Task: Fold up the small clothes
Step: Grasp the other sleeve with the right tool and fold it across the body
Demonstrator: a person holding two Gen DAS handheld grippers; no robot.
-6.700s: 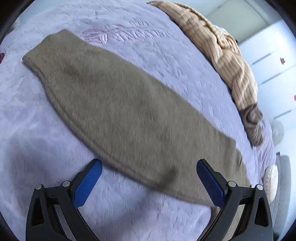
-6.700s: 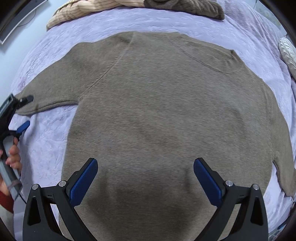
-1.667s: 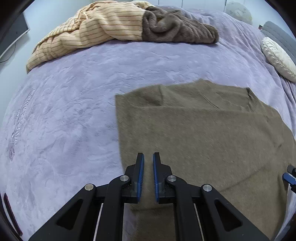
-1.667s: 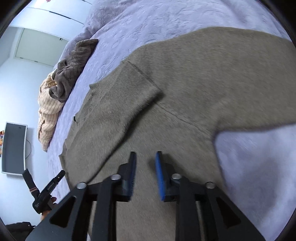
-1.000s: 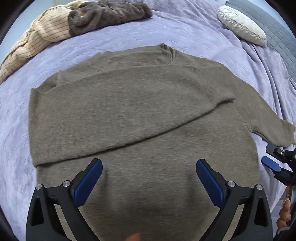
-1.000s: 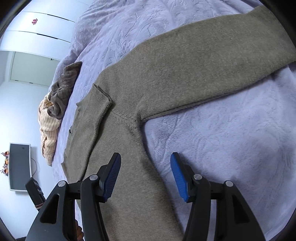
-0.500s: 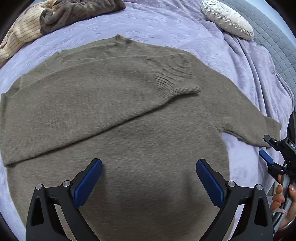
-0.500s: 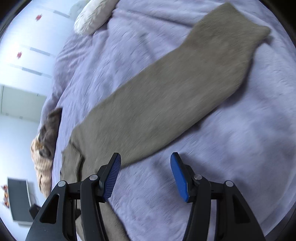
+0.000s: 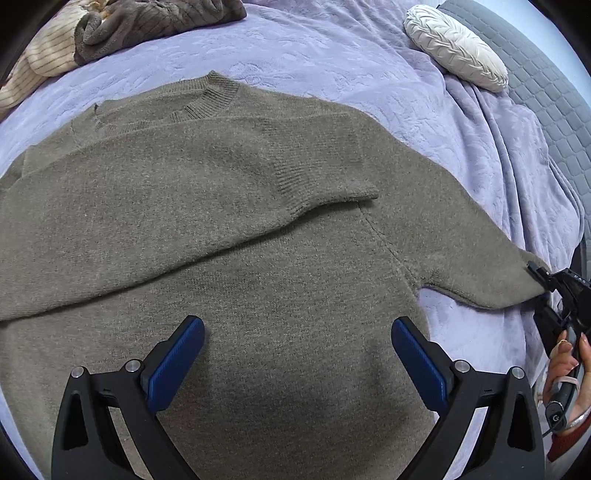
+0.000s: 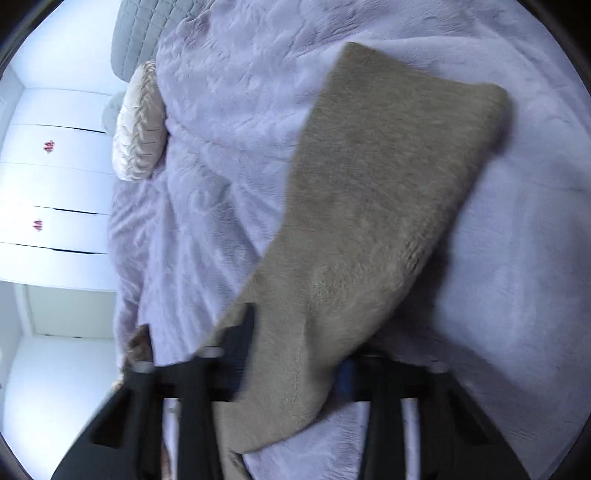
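Observation:
An olive-brown knit sweater [image 9: 258,266] lies flat on the lilac bedspread [image 9: 332,55]. Its left sleeve is folded across the chest, cuff [image 9: 325,184] near the middle. The right sleeve [image 9: 480,258] stretches out to the right. My left gripper [image 9: 295,350] is open above the sweater's lower body, holding nothing. My right gripper [image 9: 546,291] is at the right sleeve's cuff. In the right wrist view the sleeve [image 10: 369,206] runs up between the blurred open fingers [image 10: 240,339], my right gripper [image 10: 295,350] straddling it.
A striped beige garment [image 9: 33,59] and a dark brown knit [image 9: 147,18] lie piled at the far left of the bed. A white round cushion [image 9: 454,48] and a grey quilted headboard [image 9: 554,85] are at the far right. White wardrobe doors [image 10: 48,184] stand beyond.
My left gripper has shifted slightly right over the sweater. My right gripper has moved along the right sleeve to its cuff end, and its view has swung round.

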